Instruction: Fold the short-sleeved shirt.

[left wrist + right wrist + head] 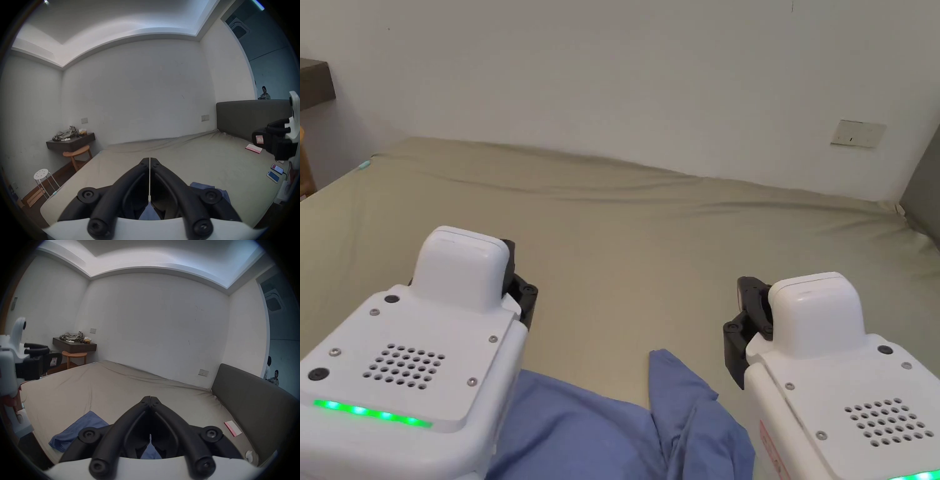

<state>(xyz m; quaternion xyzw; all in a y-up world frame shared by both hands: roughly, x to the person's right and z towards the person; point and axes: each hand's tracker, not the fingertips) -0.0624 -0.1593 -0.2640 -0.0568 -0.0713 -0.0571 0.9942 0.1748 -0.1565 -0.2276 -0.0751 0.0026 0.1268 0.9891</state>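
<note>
Start of the fold, judging by the layout: shirt [625,431] lying rumpled on the bed [612,250] at 6 o'clock in the head view, nothing squared up or folded yet. Left tool [149,160] and right tool [150,398] both pressed together, jaws meeting tip to tip, pinching nothing. Both held above the bed, pointing toward 12 o'clock and the far wall. In the left gripper view, blue cloth peeking out at 5 o'clock past the jaws; in the right gripper view, a heap of it at 7 o'clock. Right tool also seen at 3 o'clock in the left gripper view.

Next move, by judgement: spread both tools, drop toward the cloth, find two edges such as the shoulders or the hem, pinch, then lift and lay flat on the open bed toward 12 o'clock. Sleeves and collar not made out in the heap, so picking the right edges calls for care. Soft fabric likely to sag and bunch once raised.
</note>
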